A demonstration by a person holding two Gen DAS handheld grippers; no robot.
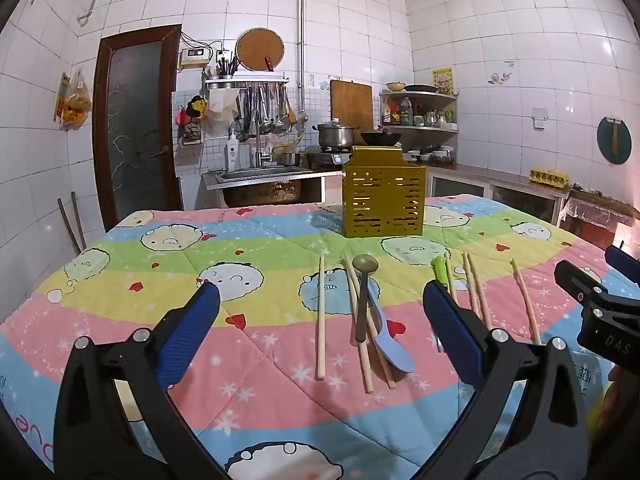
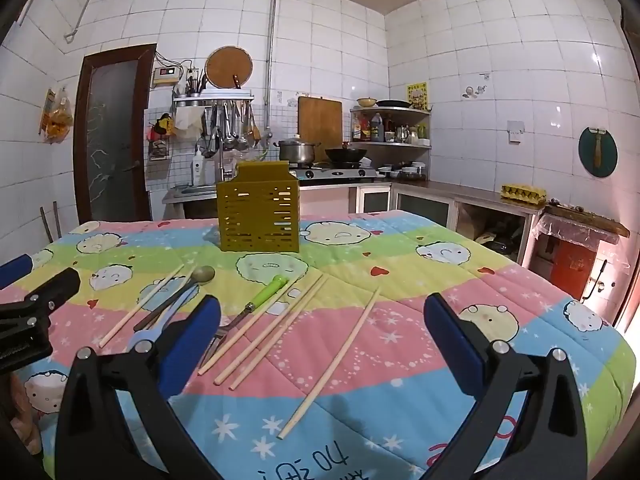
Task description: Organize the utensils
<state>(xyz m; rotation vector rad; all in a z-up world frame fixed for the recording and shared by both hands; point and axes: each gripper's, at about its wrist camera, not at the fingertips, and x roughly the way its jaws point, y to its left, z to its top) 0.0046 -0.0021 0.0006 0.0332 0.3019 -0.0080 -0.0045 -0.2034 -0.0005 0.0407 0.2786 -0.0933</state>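
1. Left wrist view shows the left hand-held gripper (image 1: 320, 312) spread wide and empty above the quilt-covered bench (image 1: 120, 280); the right wrist view shows the right hand-held gripper (image 2: 322, 320) likewise released, holding nothing.
2. Utensils all lie loose on the quilt in front of the holder: a lone chopstick (image 1: 321, 316), a dark spoon (image 1: 363, 300) lying over crossed chopsticks (image 1: 360, 336), a blue spoon (image 1: 386, 336) touching them, a green-handled fork (image 2: 256, 304), three chopsticks just beside it (image 2: 272, 328), and one farther right (image 2: 336, 356).
3. Risk: the two spoons and the crossed chopsticks overlap, so closing on one would likely drag or flick its neighbours.
4. Risk: thin chopsticks on soft padding may sink or roll, and the pads could pinch quilt fabric instead.
5. Risk: the gold perforated utensil holder (image 1: 382, 196) stands upright on yielding cloth; a sideways knock while dropping things in could tip it.
6. Holder contents: its slots show only light through them, and I cannot tell whether anything is inside; it looks empty, so sorting seems not yet begun.
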